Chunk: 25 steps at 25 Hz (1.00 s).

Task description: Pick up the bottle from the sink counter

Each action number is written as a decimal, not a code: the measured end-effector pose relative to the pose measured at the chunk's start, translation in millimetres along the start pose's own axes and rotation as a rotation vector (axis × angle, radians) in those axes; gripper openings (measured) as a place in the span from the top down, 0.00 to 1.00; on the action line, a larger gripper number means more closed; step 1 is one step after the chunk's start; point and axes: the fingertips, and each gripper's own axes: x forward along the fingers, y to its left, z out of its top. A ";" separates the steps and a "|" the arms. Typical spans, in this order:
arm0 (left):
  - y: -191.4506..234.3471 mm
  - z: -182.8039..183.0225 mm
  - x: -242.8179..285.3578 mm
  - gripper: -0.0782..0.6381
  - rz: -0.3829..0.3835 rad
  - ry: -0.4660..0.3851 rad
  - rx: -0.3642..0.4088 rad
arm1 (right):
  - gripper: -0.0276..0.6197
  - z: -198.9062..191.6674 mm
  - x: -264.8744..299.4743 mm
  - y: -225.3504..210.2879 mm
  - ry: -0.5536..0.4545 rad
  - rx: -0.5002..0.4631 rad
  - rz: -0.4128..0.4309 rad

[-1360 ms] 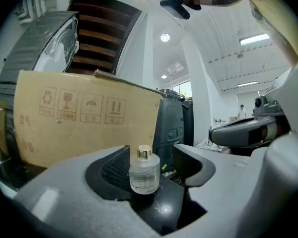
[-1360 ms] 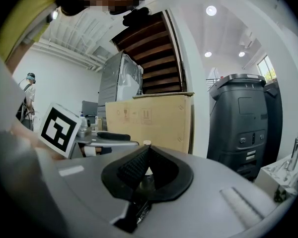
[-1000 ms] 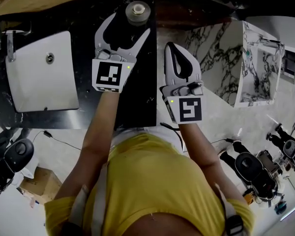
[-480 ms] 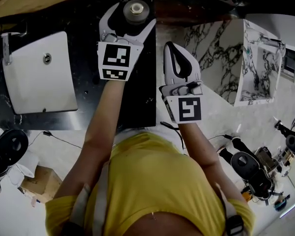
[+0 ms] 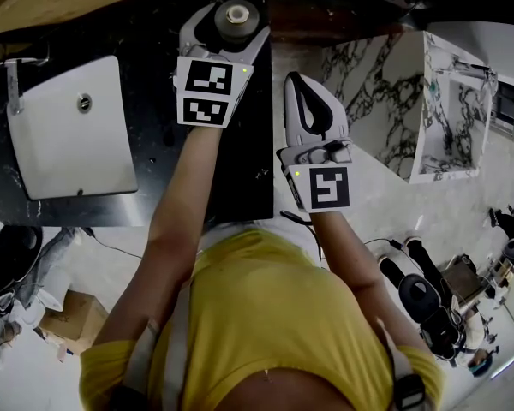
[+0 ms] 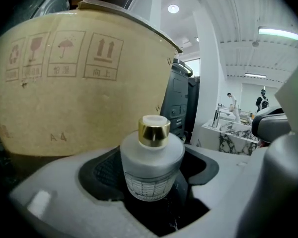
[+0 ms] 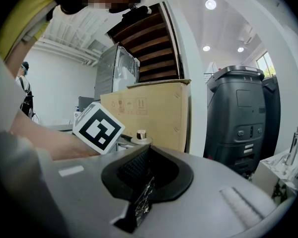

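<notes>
A frosted squat bottle (image 5: 238, 17) with a gold cap stands at the far edge of the black sink counter (image 5: 244, 169). My left gripper (image 5: 236, 22) reaches over the counter with a jaw on either side of the bottle. In the left gripper view the bottle (image 6: 151, 165) fills the gap between the jaws of the left gripper (image 6: 151, 187); they are closing and I see no firm press on the glass. My right gripper (image 5: 297, 84) hovers shut and empty beside the counter's right edge. From the right gripper (image 7: 141, 175) view the bottle (image 7: 141, 135) shows small and far.
A white sink basin (image 5: 68, 144) with a faucet (image 5: 13, 80) is set into the counter's left part. A large cardboard box (image 6: 64, 83) stands right behind the bottle. A marble-patterned wall (image 5: 377, 101) lies to the right.
My left gripper has moved forward over the counter until its jaws flank the bottle. The right gripper has stayed where it was.
</notes>
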 end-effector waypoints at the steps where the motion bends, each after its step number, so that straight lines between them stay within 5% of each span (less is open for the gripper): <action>1: -1.0 0.2 0.2 0.43 -0.006 -0.001 0.005 | 0.96 0.2 -0.5 0.7 -0.001 -0.002 0.000; 14: -14.6 17.4 -20.5 0.43 -0.047 -0.072 0.055 | 0.96 13.3 -12.8 5.3 -0.015 -0.018 -0.031; 25: -32.4 75.8 -105.6 0.43 -0.011 -0.175 0.053 | 0.96 46.8 -36.0 6.4 -0.085 -0.072 -0.057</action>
